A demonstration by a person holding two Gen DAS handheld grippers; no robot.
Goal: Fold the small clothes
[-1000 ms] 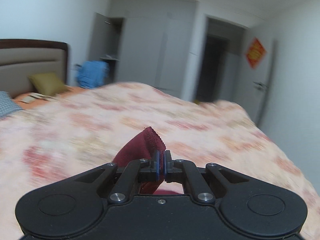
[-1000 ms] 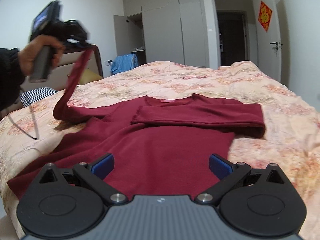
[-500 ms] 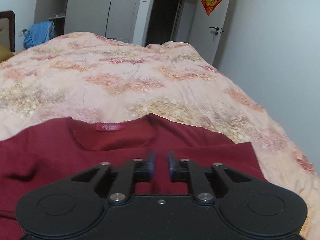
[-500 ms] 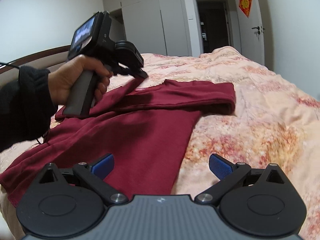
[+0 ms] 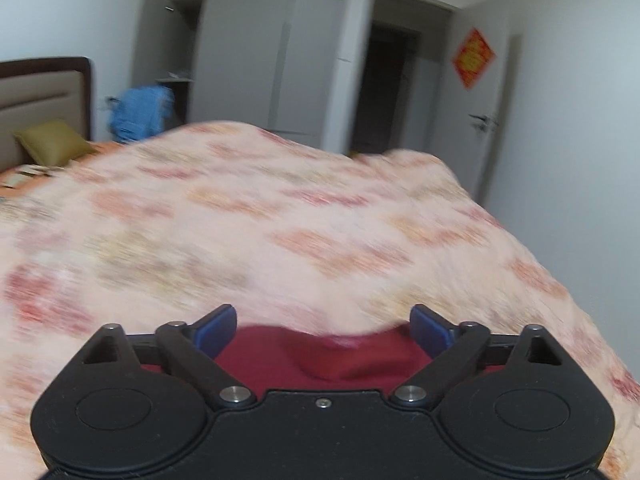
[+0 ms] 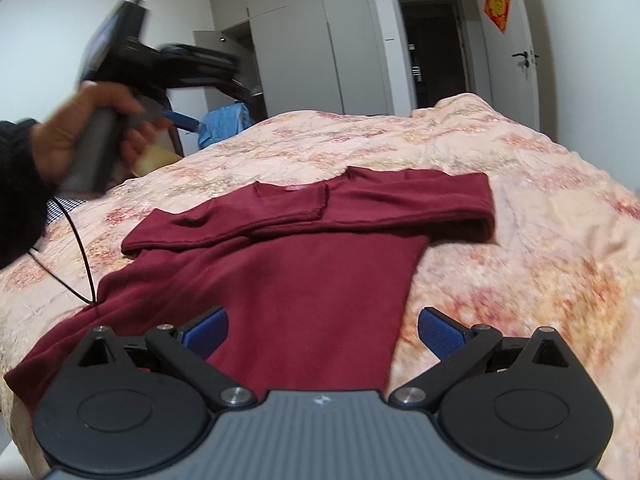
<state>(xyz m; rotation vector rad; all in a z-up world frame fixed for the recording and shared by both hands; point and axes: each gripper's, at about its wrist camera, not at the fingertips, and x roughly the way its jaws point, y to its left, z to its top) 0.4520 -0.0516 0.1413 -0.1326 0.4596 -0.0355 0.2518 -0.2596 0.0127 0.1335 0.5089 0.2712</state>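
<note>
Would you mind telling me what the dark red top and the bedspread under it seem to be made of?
The dark red top looks like a soft, matte knit, probably cotton jersey: it drapes limply and its cuff edge shows fine stitching. The bedspread looks like a puffy quilted fabric with a printed floral pattern and a faint sheen, judging by its rounded folds; the fibre cannot be told.

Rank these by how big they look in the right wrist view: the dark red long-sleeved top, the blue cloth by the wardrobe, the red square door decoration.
1. Dark red long-sleeved top, easily largest.
2. Blue cloth.
3. Red square door decoration, though both small ones sit far back, so true sizes are unsure.
</note>
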